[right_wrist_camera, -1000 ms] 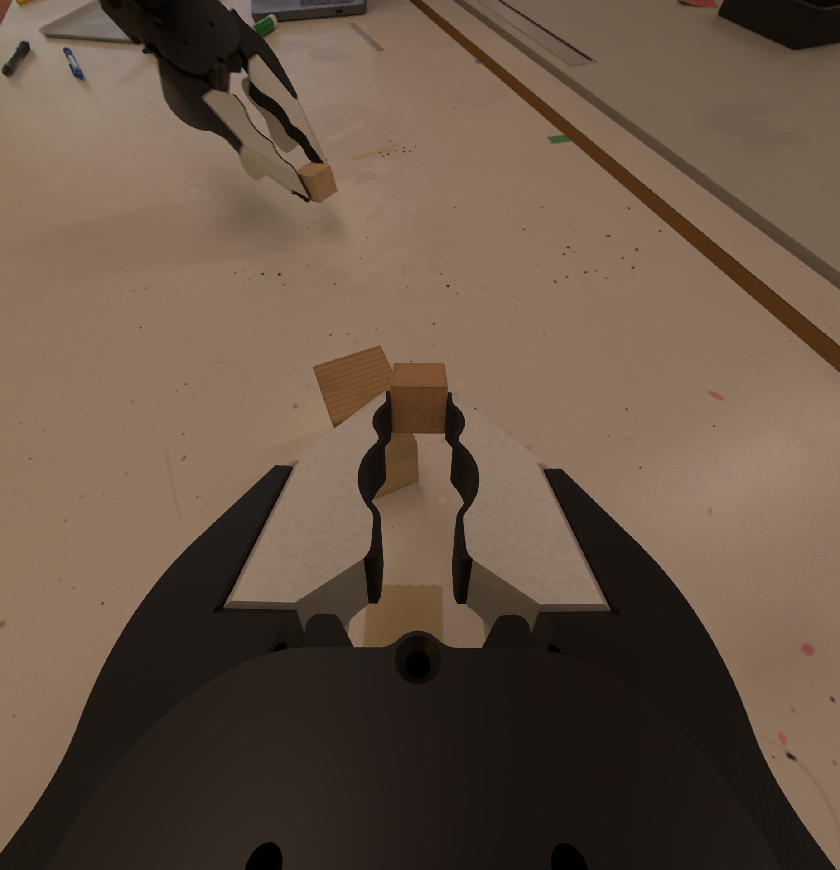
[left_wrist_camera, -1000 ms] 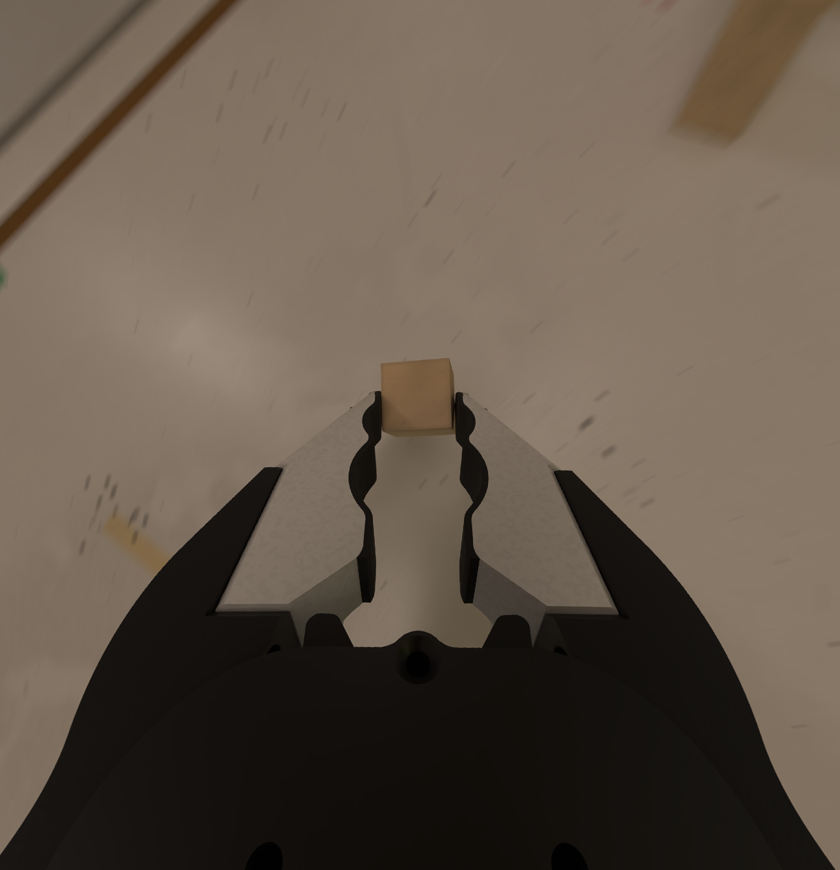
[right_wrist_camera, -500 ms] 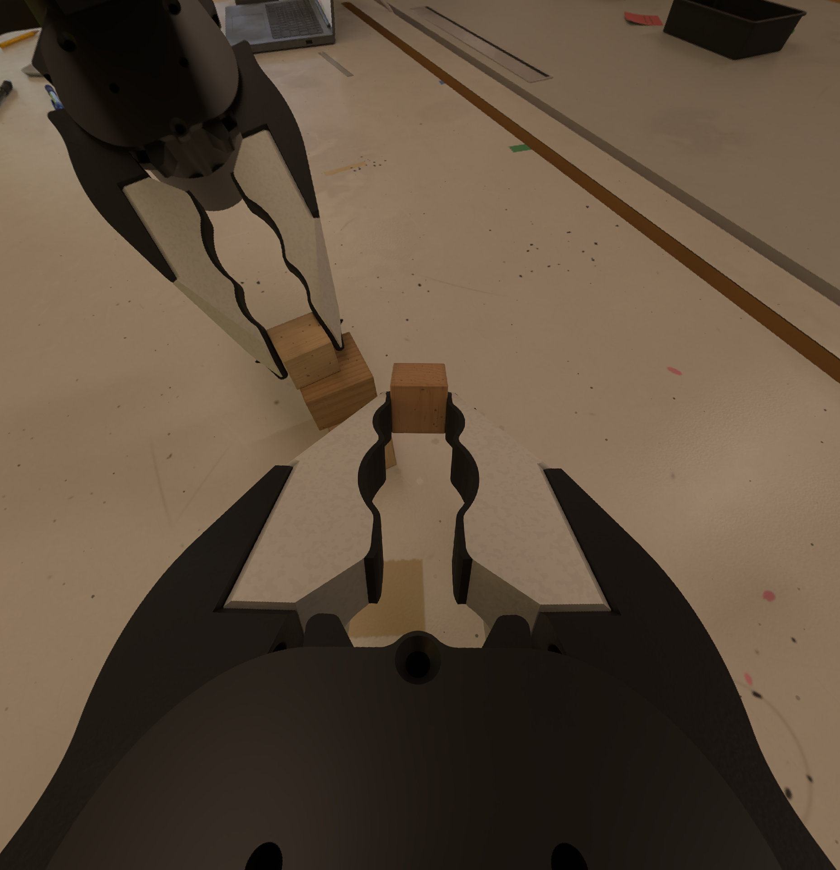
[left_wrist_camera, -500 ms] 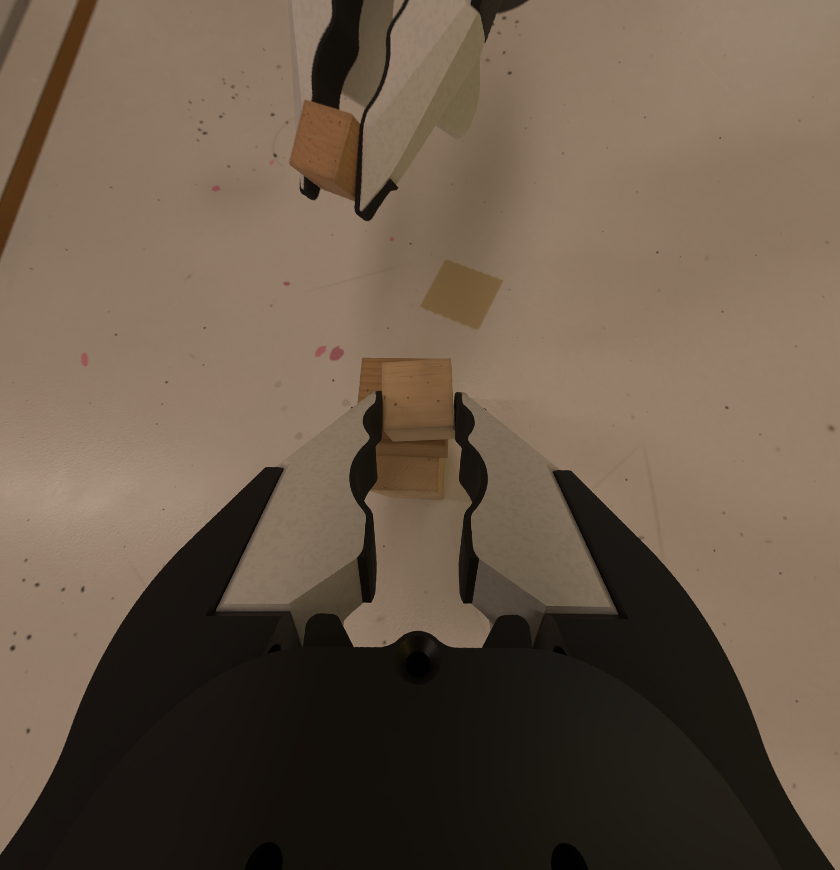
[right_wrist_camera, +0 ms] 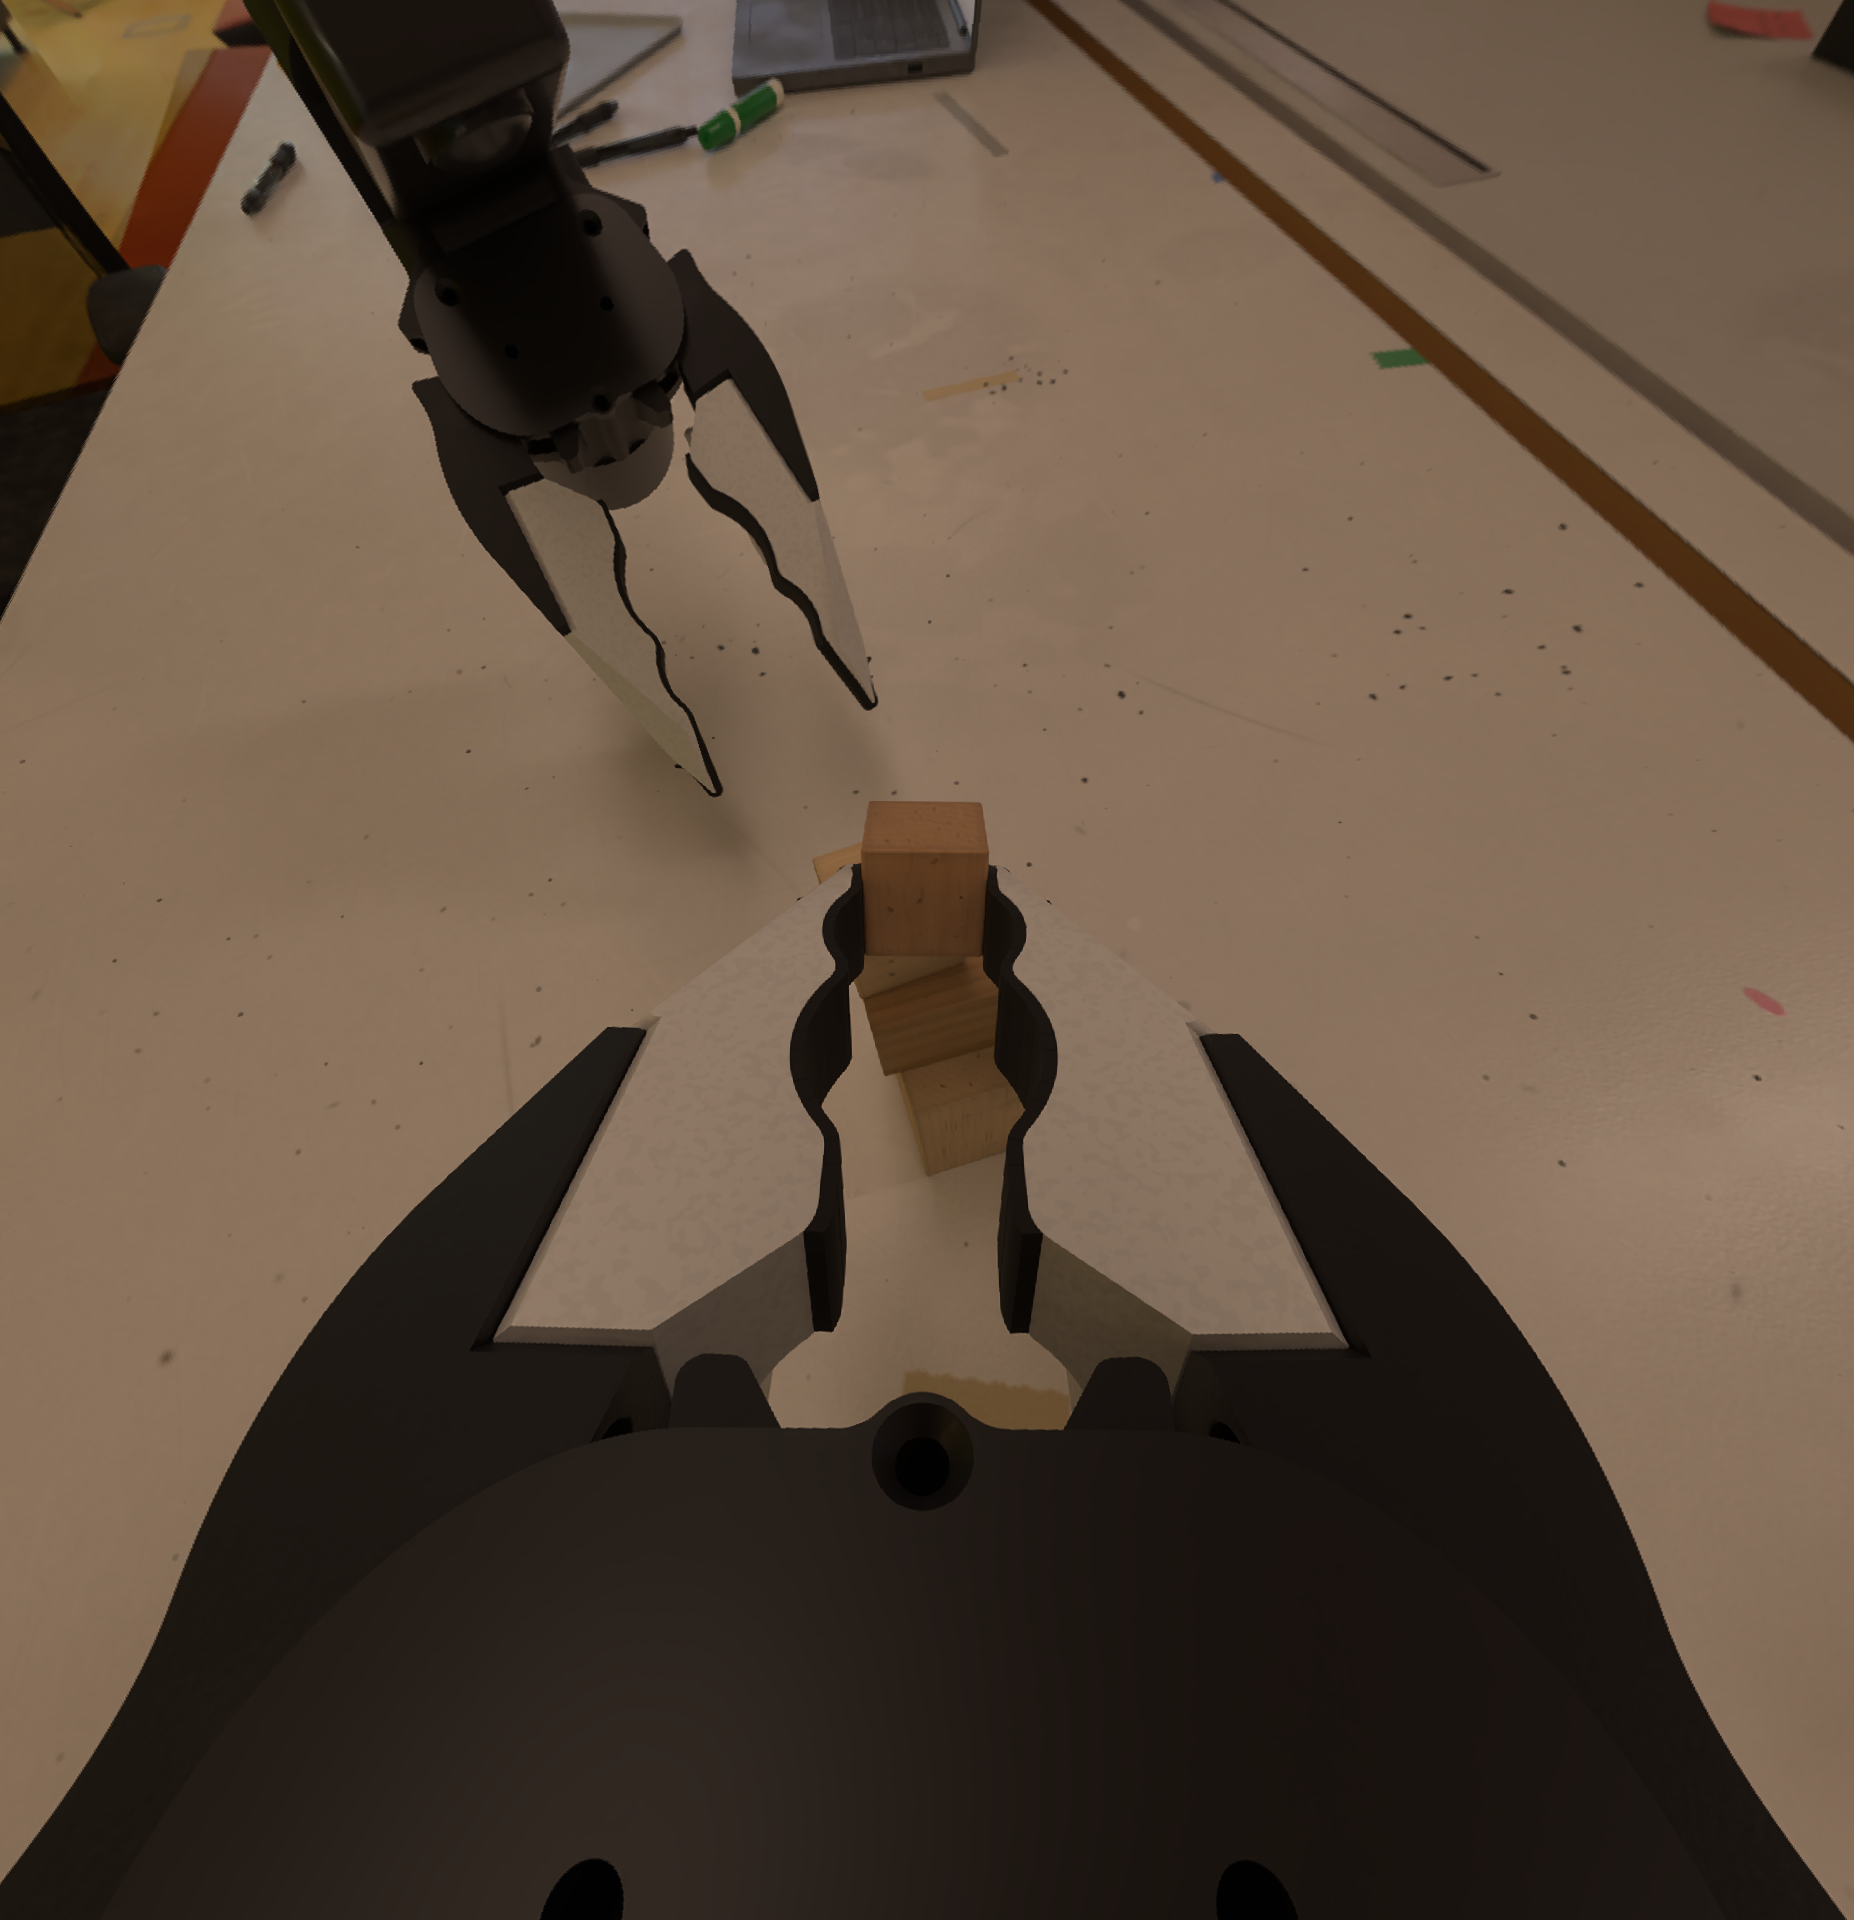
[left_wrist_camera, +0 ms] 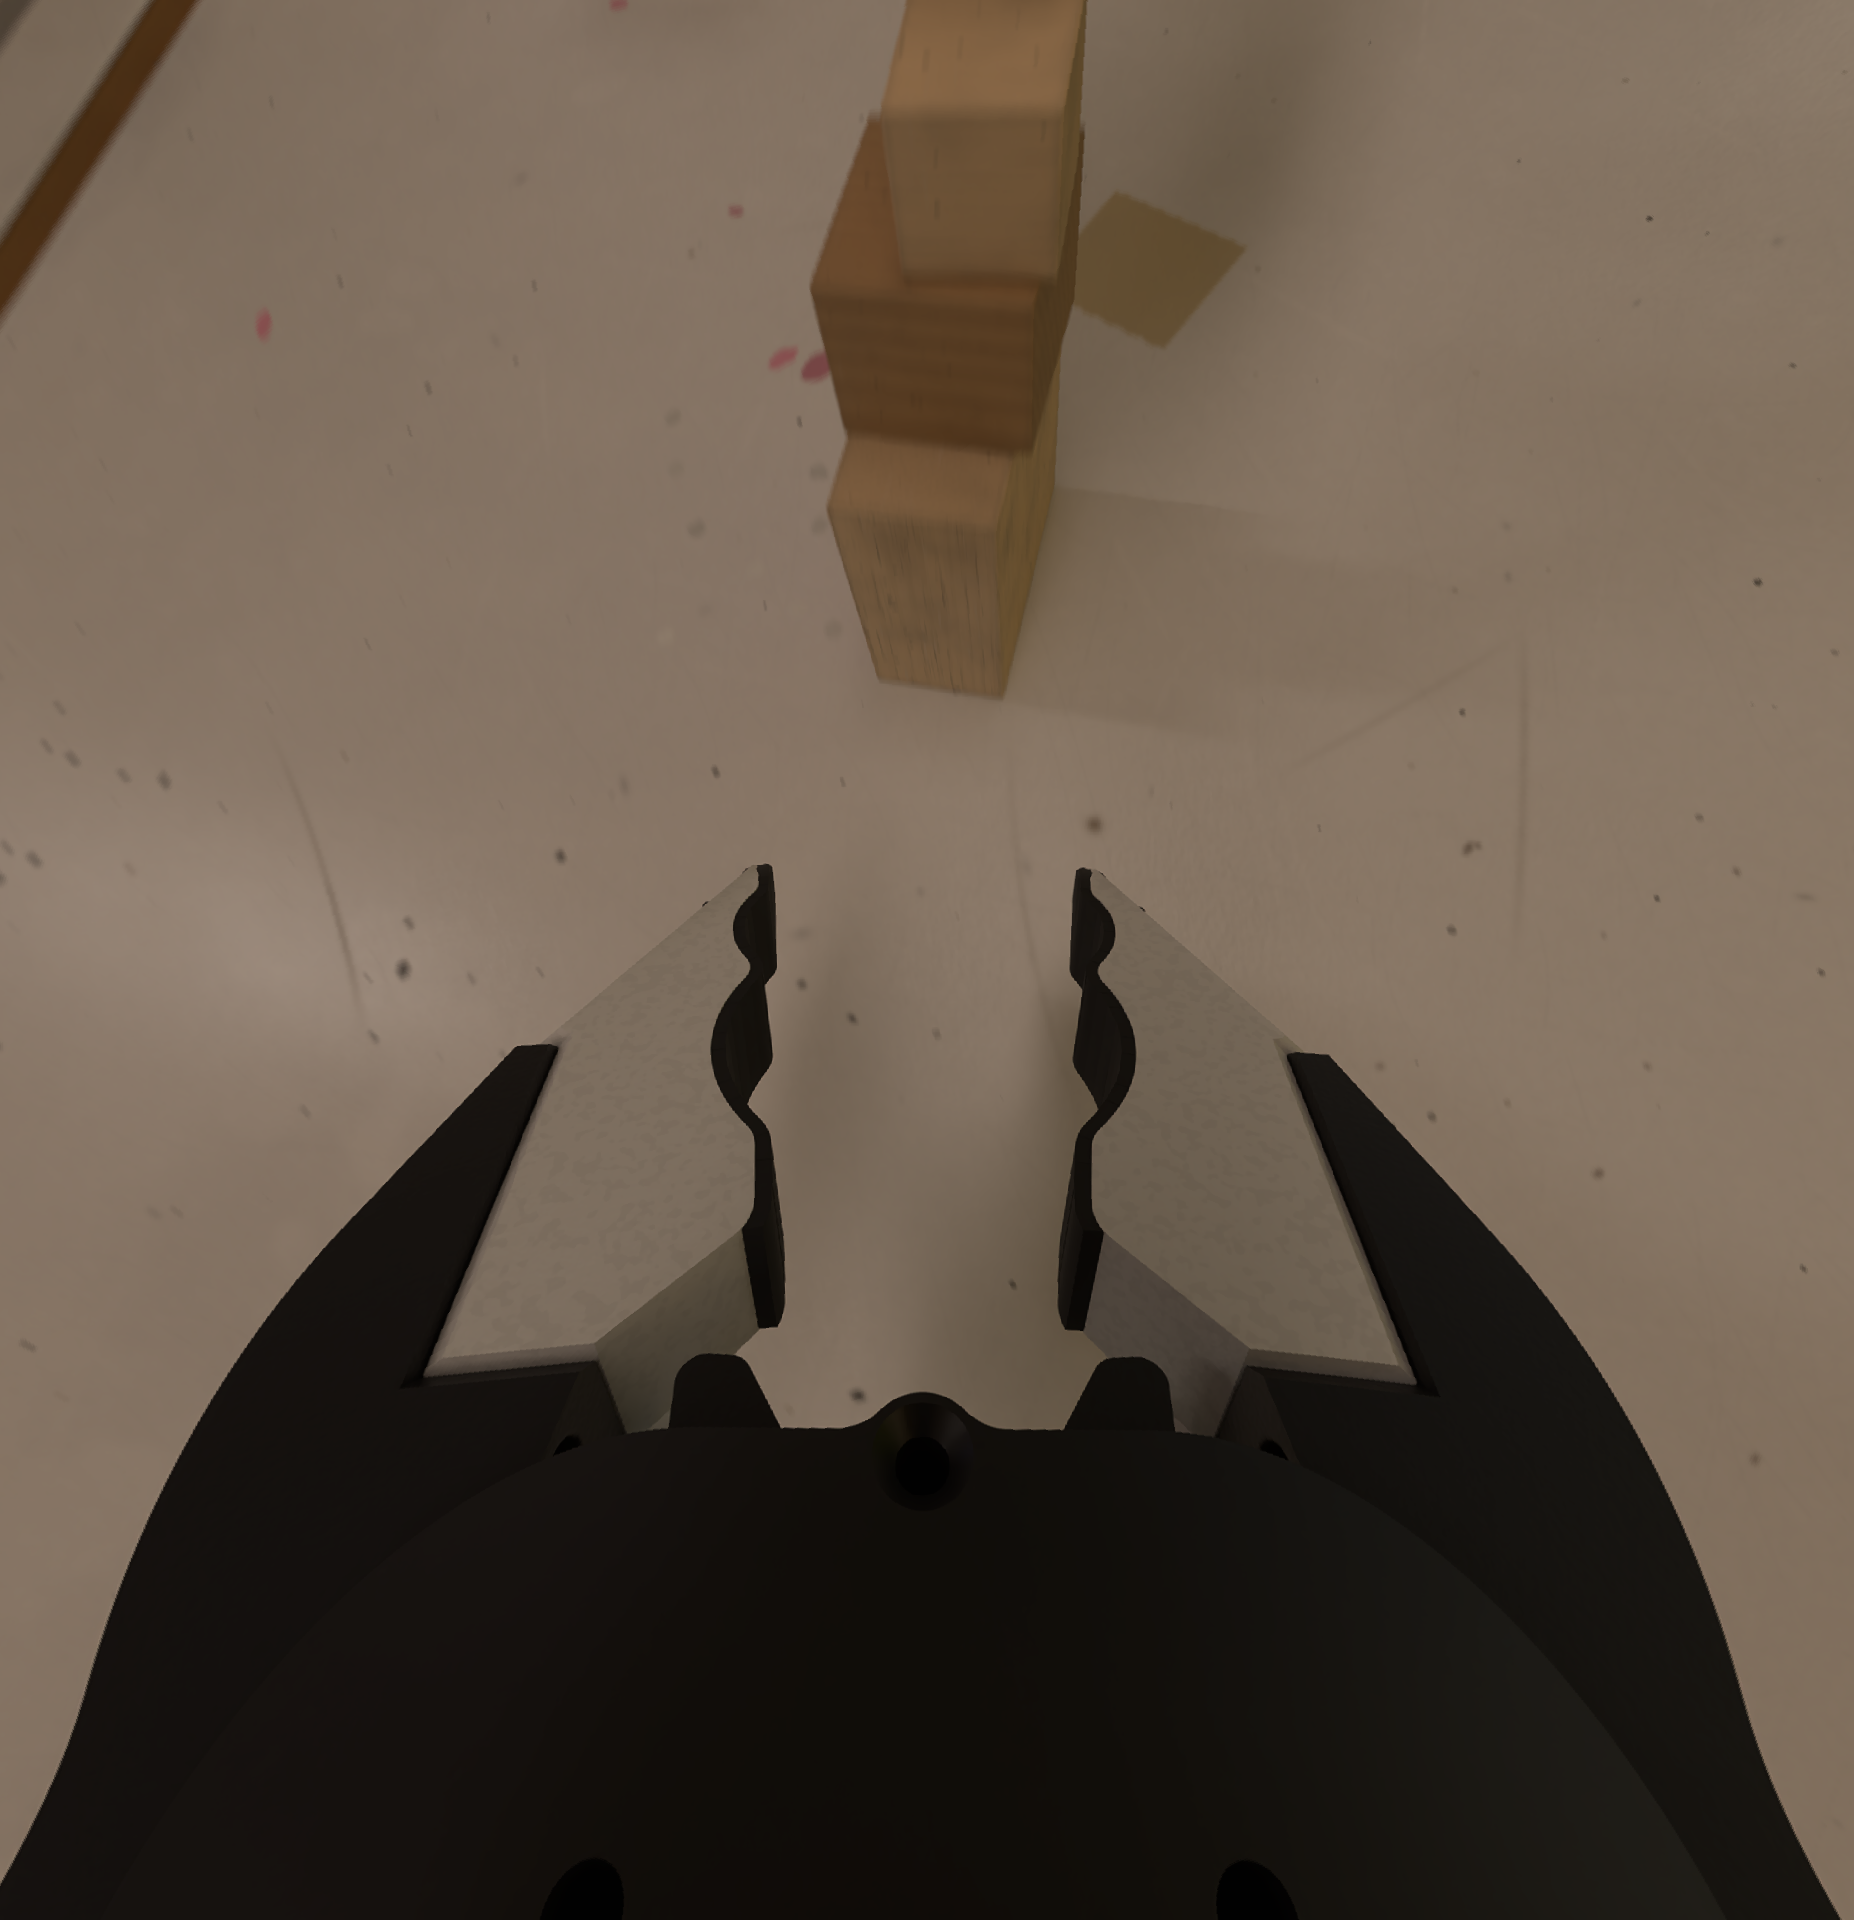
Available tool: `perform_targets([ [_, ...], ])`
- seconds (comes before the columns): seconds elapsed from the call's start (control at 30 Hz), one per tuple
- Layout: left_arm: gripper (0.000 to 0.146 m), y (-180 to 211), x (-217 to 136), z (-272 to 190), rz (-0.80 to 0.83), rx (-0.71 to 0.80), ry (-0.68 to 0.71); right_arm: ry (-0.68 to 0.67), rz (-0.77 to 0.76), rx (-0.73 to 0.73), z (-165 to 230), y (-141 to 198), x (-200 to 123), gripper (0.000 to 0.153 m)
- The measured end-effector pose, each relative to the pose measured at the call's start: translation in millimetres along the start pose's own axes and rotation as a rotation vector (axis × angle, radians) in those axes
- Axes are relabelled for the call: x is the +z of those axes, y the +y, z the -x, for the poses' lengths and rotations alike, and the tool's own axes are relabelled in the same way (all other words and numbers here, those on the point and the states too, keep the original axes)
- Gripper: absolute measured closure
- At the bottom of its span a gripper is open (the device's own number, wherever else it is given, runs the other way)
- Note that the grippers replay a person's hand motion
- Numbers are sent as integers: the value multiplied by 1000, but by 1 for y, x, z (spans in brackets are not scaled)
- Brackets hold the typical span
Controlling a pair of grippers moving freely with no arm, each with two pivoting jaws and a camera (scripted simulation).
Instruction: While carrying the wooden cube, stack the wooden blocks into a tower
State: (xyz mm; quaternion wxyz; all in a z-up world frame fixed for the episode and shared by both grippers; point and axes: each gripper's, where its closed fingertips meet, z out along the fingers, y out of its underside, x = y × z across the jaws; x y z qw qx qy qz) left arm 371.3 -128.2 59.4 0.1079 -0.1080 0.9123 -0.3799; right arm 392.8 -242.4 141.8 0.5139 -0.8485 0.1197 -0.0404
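Observation:
A tower of three wooden blocks stands on the table in the left wrist view: a light bottom block (left_wrist_camera: 933, 582), a darker middle block (left_wrist_camera: 928, 353) and a light top block (left_wrist_camera: 980, 156). My left gripper (left_wrist_camera: 923, 883) is open and empty, some way short of the tower; it also shows in the right wrist view (right_wrist_camera: 788, 738), raised to the tower's far left. My right gripper (right_wrist_camera: 923, 894) is shut on the wooden cube (right_wrist_camera: 923, 883), held over the tower's near side. The tower's darker block (right_wrist_camera: 928, 1023) and bottom block (right_wrist_camera: 959, 1127) show between the right fingers.
A tan tape patch (left_wrist_camera: 1151, 270) lies on the table beside the tower. At the far end are a laptop (right_wrist_camera: 850, 42), a green marker (right_wrist_camera: 741, 104) and a black pen (right_wrist_camera: 268, 177). A brown strip (right_wrist_camera: 1525, 416) runs along the right. The table's left edge (right_wrist_camera: 102, 416) drops off.
My left gripper has let go of its cube on top of the stack, opened and drawn back. My right gripper still holds its cube and now sits over the tower.

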Motion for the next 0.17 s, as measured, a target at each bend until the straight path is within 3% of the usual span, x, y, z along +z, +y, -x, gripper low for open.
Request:
perform_targets([
  [0.17,89,29,-4,-5,-11,-77,16,-5,50,11,4,0,10,131],
])
